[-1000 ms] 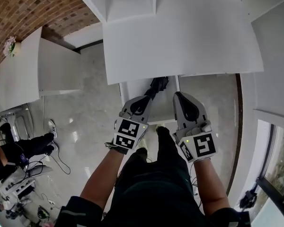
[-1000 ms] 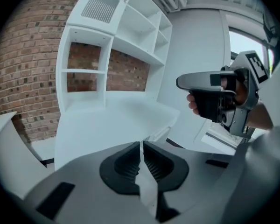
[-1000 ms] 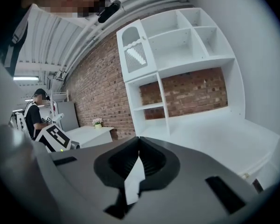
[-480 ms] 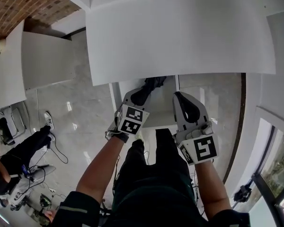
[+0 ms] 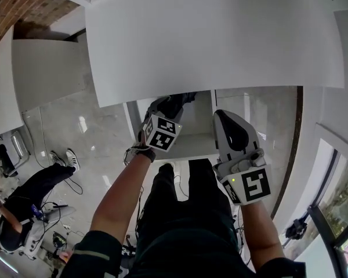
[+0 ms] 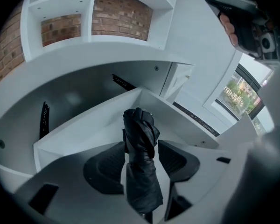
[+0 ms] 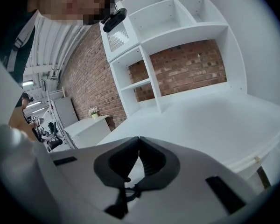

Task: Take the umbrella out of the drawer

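Observation:
The black folded umbrella [image 6: 140,129] lies in the open white drawer [image 6: 84,129] under the desk. In the head view the umbrella [image 5: 182,99] shows just below the desk edge, inside the drawer [image 5: 200,123]. My left gripper [image 6: 142,149] points steeply down over it; its jaws are opening, with the umbrella between the pads and not pressed. From the head view the left gripper [image 5: 162,108] reaches into the drawer. My right gripper [image 5: 223,118] hangs to the right of the drawer, shut [image 7: 139,140] with nothing held.
The white desk top [image 5: 220,39] overhangs the drawer. A second white desk [image 5: 40,68] stands at the left, with a seated person [image 5: 23,196] on the marble floor. White shelves [image 7: 177,17] against a brick wall rise behind. A window [image 5: 342,213] is at the right.
My left gripper has sunk away from the head camera into the drawer, down onto the umbrella. The right gripper has dropped a little. The desk top fills more of the head view.

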`<state>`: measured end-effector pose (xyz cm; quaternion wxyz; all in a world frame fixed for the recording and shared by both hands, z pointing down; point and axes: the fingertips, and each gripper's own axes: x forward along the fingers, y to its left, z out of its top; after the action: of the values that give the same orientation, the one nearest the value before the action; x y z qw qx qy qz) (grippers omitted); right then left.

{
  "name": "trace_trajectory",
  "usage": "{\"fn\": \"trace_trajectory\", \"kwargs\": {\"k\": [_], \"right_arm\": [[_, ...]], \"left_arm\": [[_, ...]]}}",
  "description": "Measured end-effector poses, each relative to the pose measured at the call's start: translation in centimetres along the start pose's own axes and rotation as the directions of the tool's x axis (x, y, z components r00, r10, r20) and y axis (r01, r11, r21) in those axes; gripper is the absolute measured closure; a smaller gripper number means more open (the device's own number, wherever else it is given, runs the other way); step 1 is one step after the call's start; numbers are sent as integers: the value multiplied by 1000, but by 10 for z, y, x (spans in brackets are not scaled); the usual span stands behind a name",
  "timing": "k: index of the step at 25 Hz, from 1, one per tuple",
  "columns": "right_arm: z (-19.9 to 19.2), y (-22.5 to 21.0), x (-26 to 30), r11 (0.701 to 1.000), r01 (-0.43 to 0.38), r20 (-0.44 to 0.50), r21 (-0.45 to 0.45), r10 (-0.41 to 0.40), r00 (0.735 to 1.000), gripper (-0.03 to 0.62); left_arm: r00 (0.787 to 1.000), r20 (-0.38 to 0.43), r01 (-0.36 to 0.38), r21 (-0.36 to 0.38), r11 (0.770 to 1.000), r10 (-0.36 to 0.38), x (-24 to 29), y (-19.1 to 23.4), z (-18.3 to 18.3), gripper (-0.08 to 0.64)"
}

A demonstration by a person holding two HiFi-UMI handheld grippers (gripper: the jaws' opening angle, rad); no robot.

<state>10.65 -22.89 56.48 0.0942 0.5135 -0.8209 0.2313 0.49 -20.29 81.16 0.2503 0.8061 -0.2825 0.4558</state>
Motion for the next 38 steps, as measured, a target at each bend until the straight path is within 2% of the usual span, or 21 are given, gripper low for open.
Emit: {"fn": "trace_trajectory", "kwargs": {"k": [8, 11, 14, 18, 23, 30, 38], "right_arm": [[-14, -12, 3, 1000, 8, -27, 18, -7, 1000, 588], [-17, -14, 2, 999, 12, -51, 43, -9, 999, 588], [-17, -17, 2, 999, 14, -44, 30, -13, 999, 588], [-24, -18, 1, 998, 26, -68, 48, -22, 997, 588], [-28, -27, -4, 999, 35, -58, 14, -34, 998, 588], [-28, -29, -2, 999, 41, -70, 36, -38, 997, 588], [-33, -24, -1, 999, 34, -56, 29, -32, 998, 588]], "left_arm": [[999, -38, 7, 20, 1000, -6, 38, 0, -9, 282], [999, -48, 12, 8, 1000, -12, 52, -2, -9, 275], [998, -70, 6, 8, 1000, -6, 61, -1, -12, 264], [993, -118, -10, 18, 1000, 12, 70, 7, -18, 265], [988, -154, -12, 31, 999, 16, 80, 6, -17, 264], [991, -136, 8, 29, 1000, -4, 80, 9, -14, 308], [991, -132, 20, 84, 996, -9, 75, 0, -18, 321]]}}
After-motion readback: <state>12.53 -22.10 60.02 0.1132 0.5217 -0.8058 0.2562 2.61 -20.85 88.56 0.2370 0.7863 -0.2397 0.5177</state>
